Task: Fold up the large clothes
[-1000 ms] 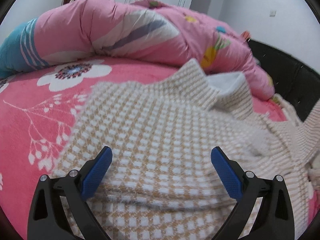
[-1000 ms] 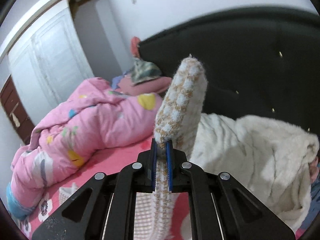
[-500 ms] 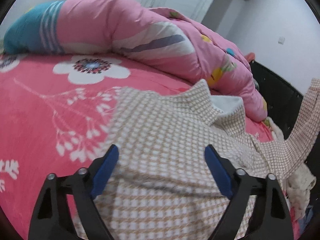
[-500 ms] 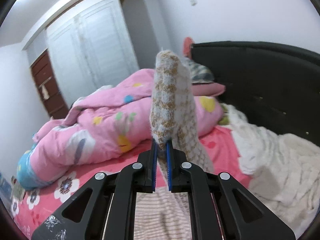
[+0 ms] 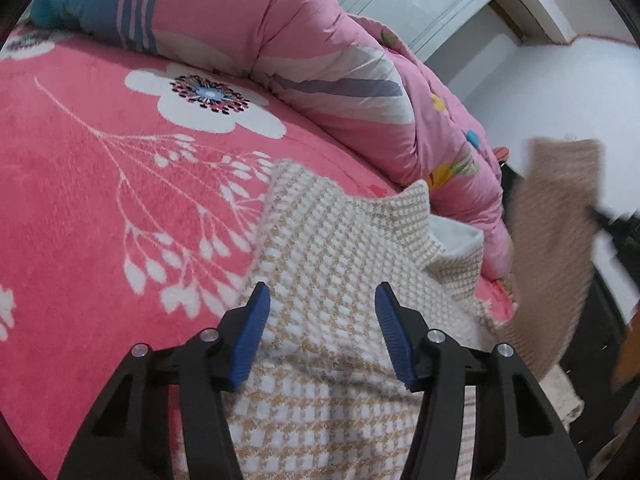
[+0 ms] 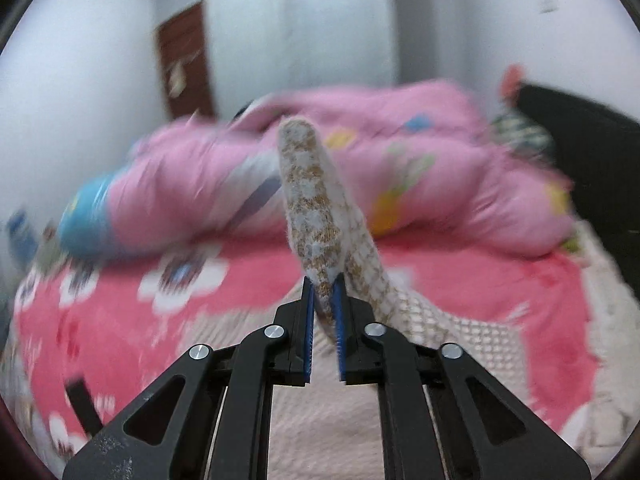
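Note:
A beige-and-white checked knit garment point(image 5: 340, 248) lies spread on the pink floral bed sheet point(image 5: 80, 168). My left gripper point(image 5: 322, 312) is open, its blue pads just above the garment's body near the collar. My right gripper point(image 6: 323, 304) is shut on the garment's sleeve point(image 6: 316, 216), which stands up from the jaws and trails down to the body point(image 6: 440, 332). The lifted sleeve point(image 5: 556, 240) shows blurred at the right of the left wrist view, with the right gripper blurred behind it.
A rolled pink duvet point(image 5: 304, 40) lies along the far side of the bed; it also shows in the right wrist view point(image 6: 440, 168). A black headboard point(image 6: 592, 152) stands at the right. A fluffy white blanket point(image 6: 612, 300) lies by it. A white wardrobe point(image 6: 300, 28) stands behind.
My right gripper has swung left across the bed with the sleeve held, and its view is blurred. My left gripper has tilted and shifted toward the garment's left edge, jaws a little narrower.

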